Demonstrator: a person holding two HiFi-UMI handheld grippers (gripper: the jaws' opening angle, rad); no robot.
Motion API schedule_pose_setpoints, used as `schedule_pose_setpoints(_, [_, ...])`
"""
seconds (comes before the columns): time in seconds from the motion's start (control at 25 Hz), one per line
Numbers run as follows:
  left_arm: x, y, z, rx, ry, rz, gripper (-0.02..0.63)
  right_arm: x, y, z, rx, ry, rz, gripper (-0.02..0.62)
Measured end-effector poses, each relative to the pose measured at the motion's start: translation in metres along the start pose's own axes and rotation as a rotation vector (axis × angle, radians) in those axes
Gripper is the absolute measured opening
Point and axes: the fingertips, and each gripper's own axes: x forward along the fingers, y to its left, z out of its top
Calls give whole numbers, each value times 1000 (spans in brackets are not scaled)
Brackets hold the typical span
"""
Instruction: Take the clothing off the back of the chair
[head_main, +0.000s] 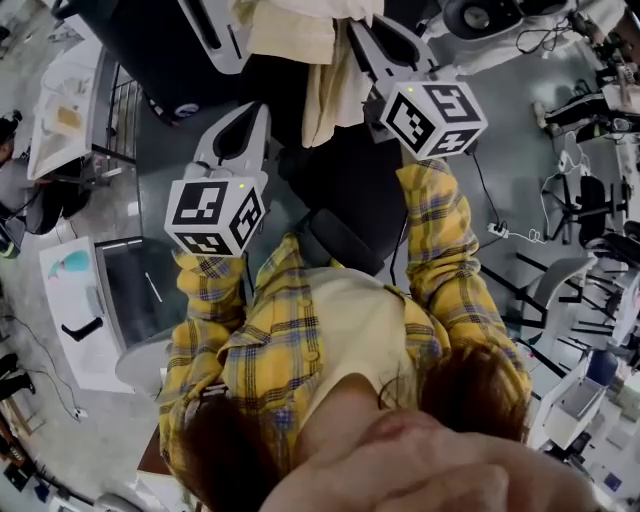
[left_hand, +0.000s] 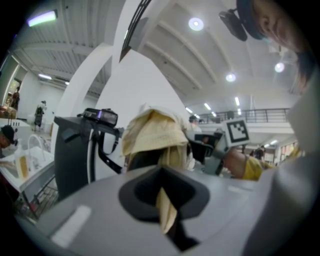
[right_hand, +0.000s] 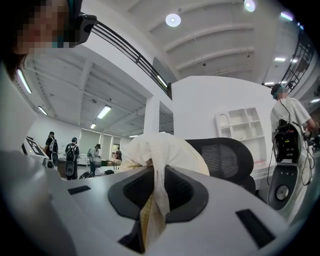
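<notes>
A pale yellow piece of clothing (head_main: 300, 40) is draped over the back of a black office chair (head_main: 350, 190). In the head view my left gripper (head_main: 250, 115) reaches toward it from the lower left, and my right gripper (head_main: 362, 30) lies against the cloth's right side. In the left gripper view a strip of the clothing (left_hand: 152, 132) runs down between the jaws of the left gripper (left_hand: 165, 202), which is shut on it. In the right gripper view the clothing (right_hand: 160, 150) hangs bunched over the mesh chair back (right_hand: 225, 157), and the right gripper (right_hand: 152, 200) pinches a fold of it.
A white desk with a monitor (head_main: 130, 290) stands to the left. A black machine with a handle (left_hand: 75, 150) rises left of the chair. Cables (head_main: 520, 235) and other chairs crowd the floor at right. A person (right_hand: 290, 125) stands at right, others (right_hand: 70, 155) stand far off.
</notes>
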Motion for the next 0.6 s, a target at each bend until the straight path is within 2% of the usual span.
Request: schedule_pose_setpoints(0.6, [-10, -46, -5, 18, -10, 37, 6, -65, 6, 9, 52, -53, 40, 52])
